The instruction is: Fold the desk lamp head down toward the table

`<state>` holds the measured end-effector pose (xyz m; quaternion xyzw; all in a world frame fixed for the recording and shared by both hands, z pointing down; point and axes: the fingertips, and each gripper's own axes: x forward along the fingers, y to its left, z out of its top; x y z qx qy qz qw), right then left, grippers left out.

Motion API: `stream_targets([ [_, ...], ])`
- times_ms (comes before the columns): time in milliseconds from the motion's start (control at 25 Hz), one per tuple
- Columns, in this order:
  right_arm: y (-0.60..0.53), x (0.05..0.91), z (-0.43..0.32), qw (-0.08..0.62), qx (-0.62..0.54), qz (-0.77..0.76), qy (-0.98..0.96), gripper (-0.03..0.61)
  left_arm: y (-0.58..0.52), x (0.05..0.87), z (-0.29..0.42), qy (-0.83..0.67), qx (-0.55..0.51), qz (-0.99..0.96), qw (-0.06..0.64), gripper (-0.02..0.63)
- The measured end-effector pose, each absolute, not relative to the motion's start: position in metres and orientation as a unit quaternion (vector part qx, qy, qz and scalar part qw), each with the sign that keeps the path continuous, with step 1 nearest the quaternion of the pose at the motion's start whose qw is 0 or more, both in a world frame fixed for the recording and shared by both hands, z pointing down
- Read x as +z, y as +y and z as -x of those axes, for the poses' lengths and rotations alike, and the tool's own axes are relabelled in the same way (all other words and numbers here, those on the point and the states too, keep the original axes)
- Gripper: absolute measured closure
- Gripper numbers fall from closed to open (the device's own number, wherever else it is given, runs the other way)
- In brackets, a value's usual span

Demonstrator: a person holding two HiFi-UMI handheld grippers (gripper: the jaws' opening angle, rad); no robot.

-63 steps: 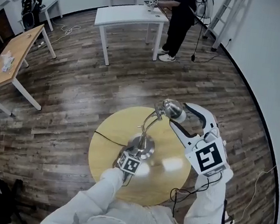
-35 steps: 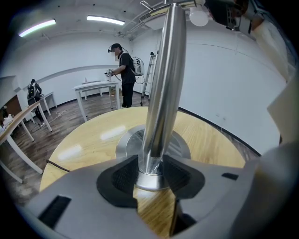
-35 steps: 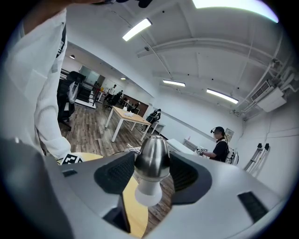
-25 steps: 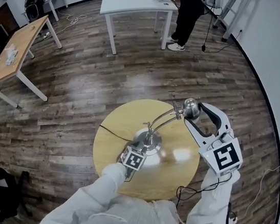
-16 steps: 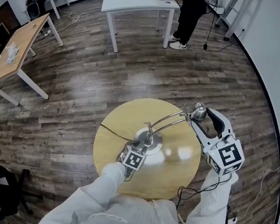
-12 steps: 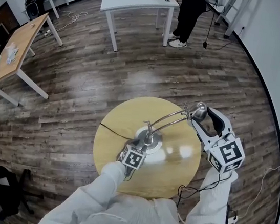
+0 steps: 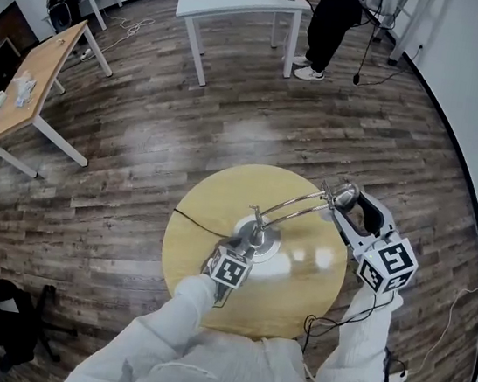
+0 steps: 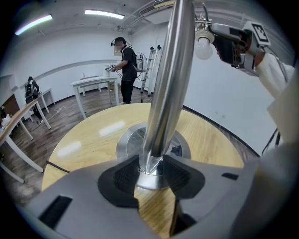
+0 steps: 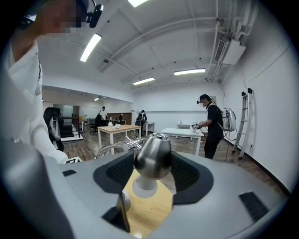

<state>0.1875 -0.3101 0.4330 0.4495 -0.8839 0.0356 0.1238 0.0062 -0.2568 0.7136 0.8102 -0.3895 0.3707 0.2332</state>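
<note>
With the left gripper [image 8: 150,170] clamped on the lamp stem [image 8: 163,93], the right gripper [image 9: 150,175] pinched the lamp head [image 9: 152,154]; its polished dome might slip out.

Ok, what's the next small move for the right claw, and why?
Probably ease the lamp head a little lower toward the table. The right claw grips the head, which sits well above the tabletop in the left gripper view, and the left claw clamps the lamp stem at its base, steadying it.
</note>
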Motion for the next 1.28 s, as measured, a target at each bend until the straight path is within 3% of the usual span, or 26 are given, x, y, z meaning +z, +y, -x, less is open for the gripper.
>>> stream_targets([
  [1280,-0.317,0.551,-0.198,0.024,0.225,-0.434,-0.872,0.331,-0.259,0.714,-0.009,-0.401,0.37,-0.804,0.238,0.463],
])
